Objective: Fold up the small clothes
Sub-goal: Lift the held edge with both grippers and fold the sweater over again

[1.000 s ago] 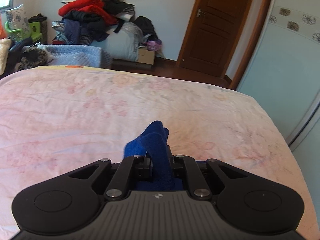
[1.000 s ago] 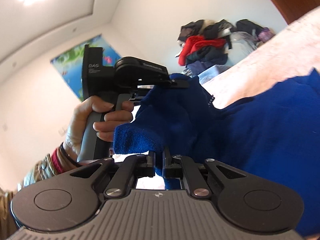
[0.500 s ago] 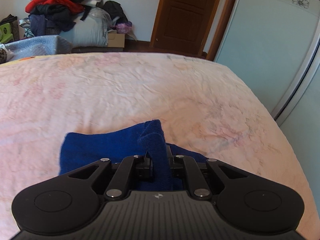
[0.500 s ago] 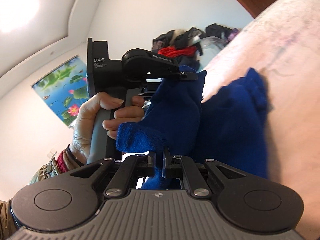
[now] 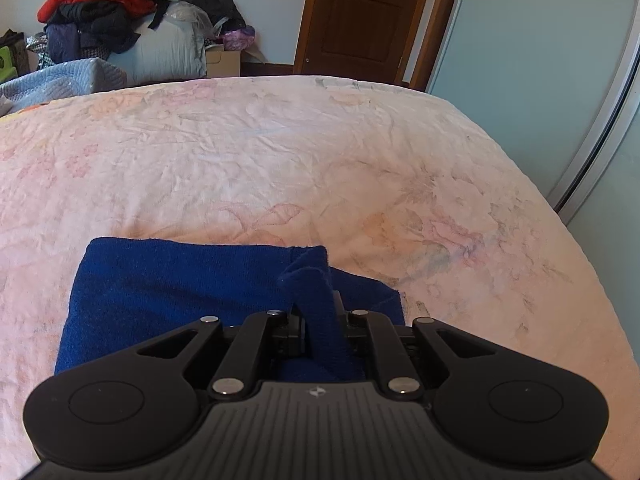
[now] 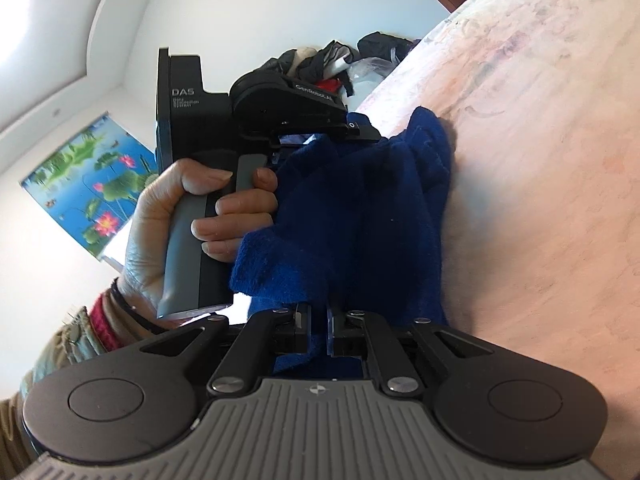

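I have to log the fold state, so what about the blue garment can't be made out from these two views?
- Blue garment near edge: left wrist view, hidden by the left gripper.
- Garment type: bunched in the right wrist view around the right gripper.
- Part behind the hand: hidden.

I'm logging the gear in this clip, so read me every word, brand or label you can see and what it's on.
"DAS": on the black block of the left gripper, seen from the right wrist camera.
Small lines under "DAS": too small to read.
White brand lettering on the left gripper's head: too blurred to read reliably.
No text on the blue garment.
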